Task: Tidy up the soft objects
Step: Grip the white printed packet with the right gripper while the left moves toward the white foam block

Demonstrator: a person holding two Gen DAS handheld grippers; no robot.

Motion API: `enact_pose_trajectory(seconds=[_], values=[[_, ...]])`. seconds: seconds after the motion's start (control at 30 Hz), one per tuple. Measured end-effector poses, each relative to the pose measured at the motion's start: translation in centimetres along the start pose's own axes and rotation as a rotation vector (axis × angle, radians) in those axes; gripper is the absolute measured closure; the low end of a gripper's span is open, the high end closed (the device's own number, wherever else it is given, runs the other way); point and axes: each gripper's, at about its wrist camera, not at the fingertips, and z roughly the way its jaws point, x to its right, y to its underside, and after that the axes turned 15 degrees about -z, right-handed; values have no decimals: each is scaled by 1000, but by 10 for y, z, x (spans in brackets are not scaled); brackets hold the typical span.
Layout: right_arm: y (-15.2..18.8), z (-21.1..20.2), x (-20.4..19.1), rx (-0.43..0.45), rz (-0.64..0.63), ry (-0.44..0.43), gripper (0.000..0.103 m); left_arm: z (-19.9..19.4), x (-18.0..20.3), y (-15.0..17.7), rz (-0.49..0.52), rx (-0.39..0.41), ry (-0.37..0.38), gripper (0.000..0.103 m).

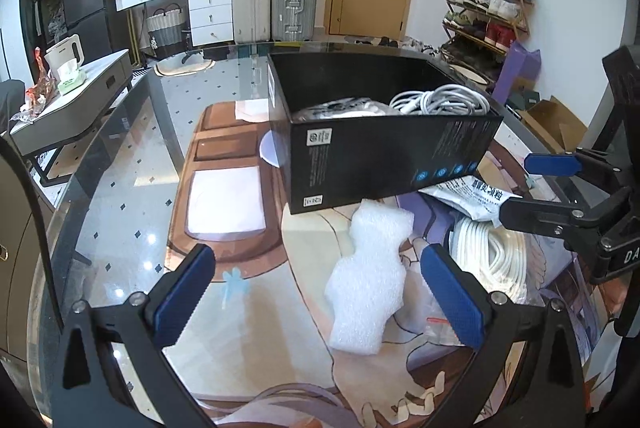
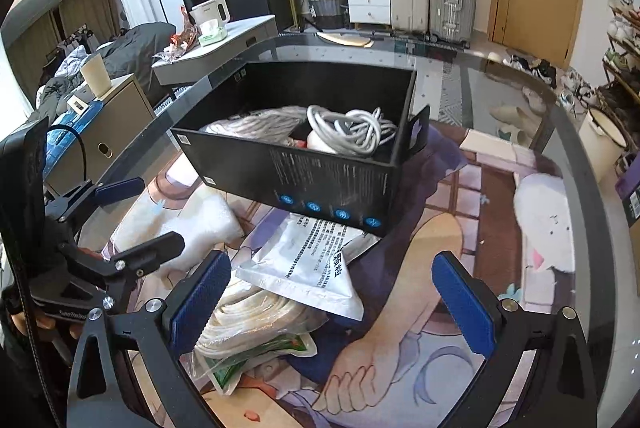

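Both tools spread wide, nothing held, soft clutter waiting before the box.

The crumpled white bubble-wrap piece [image 1: 368, 280] lies just in front of the open black cardboard box [image 1: 384, 148], mid-table; likely featherlight and springy, so the left hand-held gripper [image 1: 320, 292] should pinch its narrow waist, while the right hand-held gripper [image 2: 332, 296] hovers above the silvery foil pouch [image 2: 308, 264].

Two wide fisheye views are given, each taken from a handheld gripper and aimed forward and downward along its blue-padded fingers, close above a glass table [image 1: 120, 188]. The left wrist view is set at the near left of a black box [image 1: 384, 156] and is turned toward its left end and long side. The right wrist view is set further right and faces the box [image 2: 312, 180] more squarely. Shared by both are the box, a silver pouch [image 2: 308, 268] before it, white bubble wrap [image 1: 368, 280], and the far suitcases [image 1: 294, 2].
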Motion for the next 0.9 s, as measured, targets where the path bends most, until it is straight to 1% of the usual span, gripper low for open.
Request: enact_pose_trajectory(seconds=[0.3,0.5,0.7,0.73,0.87,0.9], values=[[-5,21,6,-51,59,-34,1,3,5,3,22,-21,-10,0],[-14,40,6,-112,91,-39,1,5,8,4,27,-25,-16,0],[-20,51,4,-149,95,-10,1,5,5,3,11,-29,-4,0],[-19,51,3,-147,90,-8,2,5,5,3,8,-30,-3,0],[-19,54,-1,-152,74,-21,11,6,3,3,3,-37,-6,0],[-19,55,-1,-150,78,-26,12,7,3,2,3,-40,-9,0]])
